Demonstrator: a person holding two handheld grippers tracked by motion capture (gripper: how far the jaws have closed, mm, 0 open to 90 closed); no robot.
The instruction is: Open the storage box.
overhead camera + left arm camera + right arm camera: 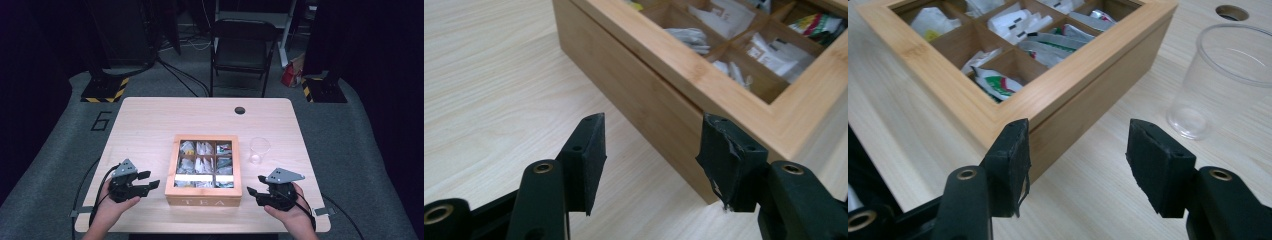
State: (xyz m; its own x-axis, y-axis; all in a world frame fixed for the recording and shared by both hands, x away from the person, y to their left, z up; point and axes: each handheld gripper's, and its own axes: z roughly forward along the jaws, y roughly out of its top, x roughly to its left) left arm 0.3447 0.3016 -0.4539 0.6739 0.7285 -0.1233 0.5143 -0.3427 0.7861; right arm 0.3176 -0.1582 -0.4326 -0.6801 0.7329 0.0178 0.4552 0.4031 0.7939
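Two grippers flank the tea box (204, 170), which sits at the middle of the table (145, 120), near its front edge. We hold the left gripper (145, 183) just off the box's left wall, jaws spread with nothing between them; in the left gripper view its fingertips (586, 160) frame bare tabletop and the box's near corner. Our right gripper (256, 186) waits just beside the box's front right corner, jaws likewise apart and empty; in the right gripper view the corner shows between its fingertips (1013, 160) but is not touched. We see paper tea bags (1010, 22) in the box's compartments through the glazed lid. Near the box's right side stands a clear cup (259, 149), upright.
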